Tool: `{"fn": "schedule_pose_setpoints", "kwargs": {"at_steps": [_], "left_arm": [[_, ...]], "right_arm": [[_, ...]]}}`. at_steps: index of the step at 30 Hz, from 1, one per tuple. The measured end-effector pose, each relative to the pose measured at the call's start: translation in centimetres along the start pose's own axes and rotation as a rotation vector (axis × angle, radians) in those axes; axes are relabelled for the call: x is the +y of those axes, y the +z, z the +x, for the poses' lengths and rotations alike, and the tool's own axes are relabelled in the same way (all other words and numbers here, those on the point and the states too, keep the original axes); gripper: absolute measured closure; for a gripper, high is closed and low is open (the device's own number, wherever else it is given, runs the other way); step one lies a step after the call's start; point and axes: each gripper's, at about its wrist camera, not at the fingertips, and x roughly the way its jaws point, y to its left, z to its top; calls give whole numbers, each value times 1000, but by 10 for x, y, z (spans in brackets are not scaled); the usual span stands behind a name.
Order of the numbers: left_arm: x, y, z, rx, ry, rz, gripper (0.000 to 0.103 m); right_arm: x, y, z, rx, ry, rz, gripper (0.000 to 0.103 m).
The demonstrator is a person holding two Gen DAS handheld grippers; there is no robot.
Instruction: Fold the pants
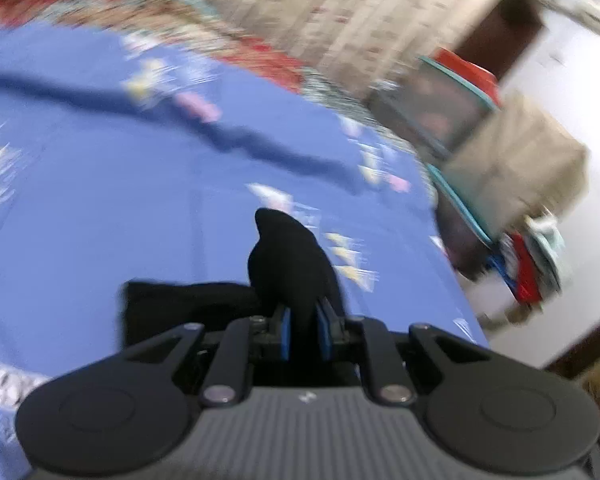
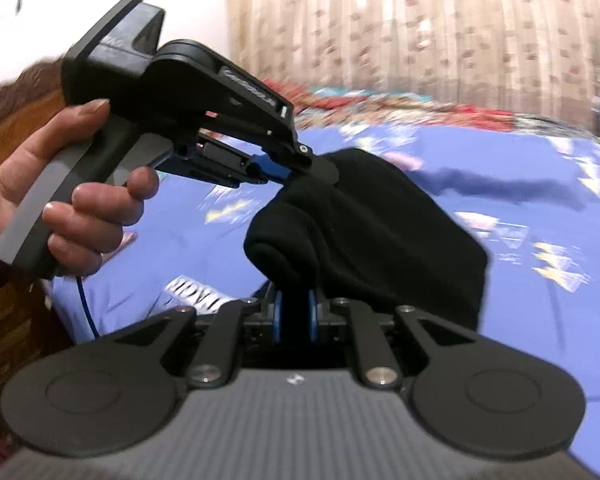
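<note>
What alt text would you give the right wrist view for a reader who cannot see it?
Both grippers pinch one black garment lifted over a blue patterned bedsheet: the right gripper is shut on a rolled fold in the foreground. The left gripper, held in a person's hand, grips the upper edge. Patterned curtains hang behind.

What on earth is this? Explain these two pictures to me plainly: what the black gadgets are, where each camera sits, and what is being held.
No robot here: a person holds a two-fingered tool in each hand, with a camera on each looking along its fingers. One picture is from the left hand-held gripper, the other from the right hand-held gripper. The right view also shows the person's left hand gripping its tool. Both grippers are shut on the black pants, lifted over a bed with a blue patterned bedsheet. Behind hangs a beige curtain.
</note>
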Motion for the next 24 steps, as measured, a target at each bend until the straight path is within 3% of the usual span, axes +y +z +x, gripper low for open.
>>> {"fn": "schedule_pose_setpoints", "kwargs": {"at_steps": [4,6,7,11,14,19,20,21,24], "left_arm": [[45,-11,8,7,82,-95,89],[66,-23,26,69,142,-148,85],[73,-30,34,93,167,-165,84],[85,-47,40,69,193,-198,57],[90,-45,34,54,158,-248,56],[82,-56,9,32,103,-240,51],[77,-58,7,38,86,-225,51],[70,-61,7,46,79,-201,51],[54,-72,10,78,110,-123,52]], "right_arm": [[10,-2,45,117,46,-48,85],[14,-10,67,221,51,-67,69],[13,-14,74,249,49,-71,67],[12,-9,58,221,118,-52,52],[-6,0,41,159,141,19,52],[-41,-1,17,47,33,171,52],[-50,-1,15,36,5,208,55],[-53,-4,10,28,-20,234,63],[-71,-10,18,53,-100,312,78]]}}
